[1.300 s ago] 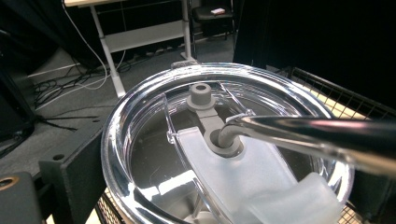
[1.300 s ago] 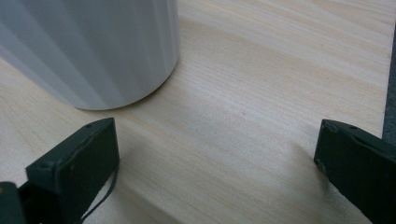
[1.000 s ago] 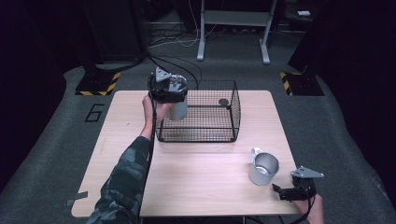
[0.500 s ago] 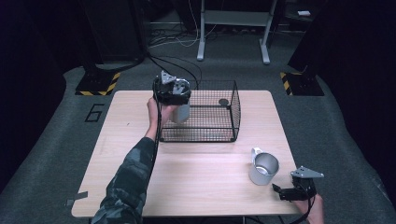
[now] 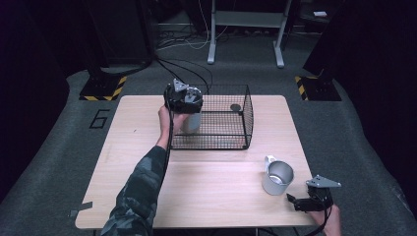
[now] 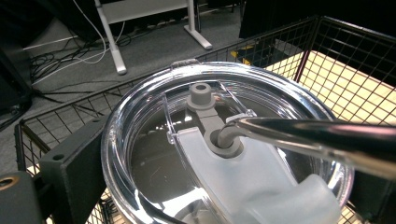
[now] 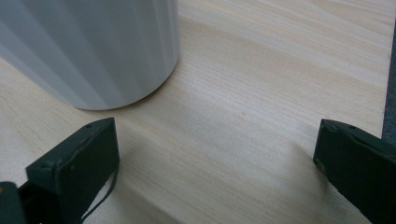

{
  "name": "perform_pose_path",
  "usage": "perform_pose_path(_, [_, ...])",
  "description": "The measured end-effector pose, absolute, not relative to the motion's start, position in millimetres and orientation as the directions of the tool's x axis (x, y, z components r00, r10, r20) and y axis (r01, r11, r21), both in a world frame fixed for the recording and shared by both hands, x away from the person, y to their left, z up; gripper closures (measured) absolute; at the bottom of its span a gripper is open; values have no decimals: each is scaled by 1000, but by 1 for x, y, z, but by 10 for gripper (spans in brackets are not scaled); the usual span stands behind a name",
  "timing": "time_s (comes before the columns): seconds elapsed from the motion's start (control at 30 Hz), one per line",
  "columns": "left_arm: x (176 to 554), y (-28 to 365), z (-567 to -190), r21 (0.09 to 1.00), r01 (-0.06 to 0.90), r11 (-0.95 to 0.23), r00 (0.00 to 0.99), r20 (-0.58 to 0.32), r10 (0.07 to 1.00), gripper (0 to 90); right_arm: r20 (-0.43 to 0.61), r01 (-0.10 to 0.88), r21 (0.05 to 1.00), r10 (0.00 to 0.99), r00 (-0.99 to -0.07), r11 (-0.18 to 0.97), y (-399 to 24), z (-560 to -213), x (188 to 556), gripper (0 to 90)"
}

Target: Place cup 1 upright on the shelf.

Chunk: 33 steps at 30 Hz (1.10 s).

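Note:
My left gripper (image 5: pixel 184 98) is shut on a grey tumbler (image 5: pixel 191 122) and holds it upright inside the left end of a black wire basket (image 5: pixel 246 120). In the left gripper view, the tumbler's clear lid (image 6: pixel 154 154) with a metal straw (image 6: pixel 317 135) sits between my jaws, and the basket's wire walls (image 6: pixel 355 60) rise behind it. My right gripper (image 5: pixel 296 201) rests open at the table's front right corner, just right of a metal mug (image 5: pixel 278 178). In the right gripper view, the mug's side (image 7: pixel 93 46) stands ahead and to the left of the open gripper (image 7: pixel 215 158).
A small dark round thing (image 5: pixel 236 107) lies in the basket's far right corner. The wooden table (image 5: pixel 206 191) has bare surface in front of the basket. The table's right edge (image 7: pixel 390 70) is close to my right gripper. Cables and a metal stand (image 5: pixel 246 29) are on the floor beyond.
My left gripper has carried the tumbler a little to the right and down, deeper into the basket. The right gripper and the mug have stayed put.

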<state>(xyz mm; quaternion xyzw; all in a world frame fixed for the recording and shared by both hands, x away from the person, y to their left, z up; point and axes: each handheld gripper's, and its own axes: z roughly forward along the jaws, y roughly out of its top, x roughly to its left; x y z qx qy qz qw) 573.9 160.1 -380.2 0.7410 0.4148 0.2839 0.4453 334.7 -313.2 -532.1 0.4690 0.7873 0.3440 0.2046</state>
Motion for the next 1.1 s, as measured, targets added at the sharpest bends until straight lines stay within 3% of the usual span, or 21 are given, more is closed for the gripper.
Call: perform_pose_path(1.1, [580,156,-403,879,410,-243,466,27,885,41,-2,595,735,878,-478,326,-313,-532,335,0])
